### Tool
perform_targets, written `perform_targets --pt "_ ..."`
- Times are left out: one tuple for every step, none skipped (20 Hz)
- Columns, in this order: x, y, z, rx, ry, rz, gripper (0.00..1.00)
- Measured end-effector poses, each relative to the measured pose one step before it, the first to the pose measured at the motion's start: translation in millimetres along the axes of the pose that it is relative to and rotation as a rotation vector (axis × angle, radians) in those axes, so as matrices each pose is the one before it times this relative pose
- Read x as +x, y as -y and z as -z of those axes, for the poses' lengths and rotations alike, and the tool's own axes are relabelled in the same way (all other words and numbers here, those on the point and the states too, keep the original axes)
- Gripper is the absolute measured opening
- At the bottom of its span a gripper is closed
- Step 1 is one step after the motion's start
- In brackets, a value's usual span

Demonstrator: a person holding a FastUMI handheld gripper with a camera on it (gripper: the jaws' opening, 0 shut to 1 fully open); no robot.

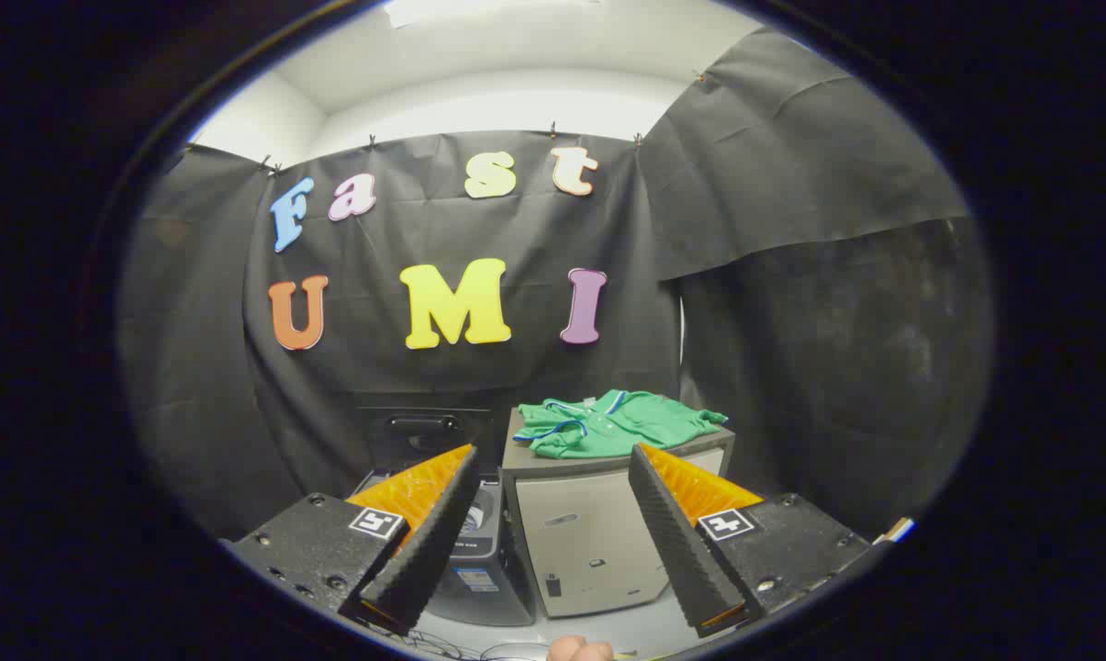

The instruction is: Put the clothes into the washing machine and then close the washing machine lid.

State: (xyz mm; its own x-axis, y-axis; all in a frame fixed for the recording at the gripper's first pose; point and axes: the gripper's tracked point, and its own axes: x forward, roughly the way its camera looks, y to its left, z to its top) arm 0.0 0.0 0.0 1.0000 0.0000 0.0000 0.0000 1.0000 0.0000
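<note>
Atop the cabinet (pixel 598 542) lies a green shirt (pixel 612 424); fingers (pixel 553 532) spread wide (holding nothing).

Light comes from overhead: a bright fixture (pixel 442 9) glares at the top of the white ceiling (pixel 507 69), blown out to plain white. Below it the booth is dim, the black cloth wall (pixel 791 184) soaking up light so its folds barely show and its lower right part looks murky. The green shirt (pixel 612 422) and the pale cabinet (pixel 598 542) beneath it are evenly lit and fairly sharp. The fisheye lens bends straight lines strongly toward the rim, where detail softens and darkens. The gripper (pixel 553 537), fingers spread apart, casts no clear shadow; its fingers (pixel 424 542) look crisp up close.
</note>
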Motion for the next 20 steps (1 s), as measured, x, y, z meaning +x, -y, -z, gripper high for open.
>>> perform_targets --pt "0.46 -2.42 0.10 -0.00382 -0.00135 -0.00856 1.00" --pt "1.55 -2.63 2.04 -0.00596 -0.00269 -0.00412 1.00" --pt "0.37 -1.40 -0.35 -0.00437 0.00043 -0.00415 1.00" --pt "0.71 -1.08 1.07 -0.00507 0.00079 -0.00404 1.00" --pt "-0.05 -1.38 -2.02 -0.00305 0.00254 -0.00340 1.00" --pt "0.73 -1.37 0.61 -0.00305 0.00197 -0.00431 1.00" --pt "0.56 -1.63 0.14 -0.00255 0.00109 -0.00345 1.00" --pt "0.91 0.38 -0.21 -0.00149 0.00326 0.00000 1.00" --pt "2.09 -0.13 -1.39 0.00001 0.00046 -0.00260 1.00" --pt "-0.45 -0.69 1.10 0.00217 -0.00214 -0.00047 1.00" --pt "0.42 0.26 -0.62 0.00426 -0.00038 -0.00248 1.00" --pt "0.16 0.37 -0.07 0.00315 0.00106 -0.00088 1.00" --pt "0.67 0.45 -0.63 -0.00016 -0.00084 0.00081 1.00" --pt "0.96 0.69 0.58 0.00005 0.00108 -0.00200 1.00" --pt "0.94 0.44 -0.86 0.00162 -0.00034 -0.00345 1.00" --pt "-0.20 -0.43 1.40 0.00235 -0.00366 0.00077 1.00" --pt "0.71 0.22 0.61 0.00696 -0.00337 -0.00116 1.00" --pt "-0.01 0.98 1.46 0.00614 -0.00335 -0.00030 1.00" --pt "0.62 -0.28 0.43 0.00605 -0.00087 -0.00001 1.00" --pt "0.71 -1.08 1.46 0.00222 -0.00189 -0.00009 1.00"
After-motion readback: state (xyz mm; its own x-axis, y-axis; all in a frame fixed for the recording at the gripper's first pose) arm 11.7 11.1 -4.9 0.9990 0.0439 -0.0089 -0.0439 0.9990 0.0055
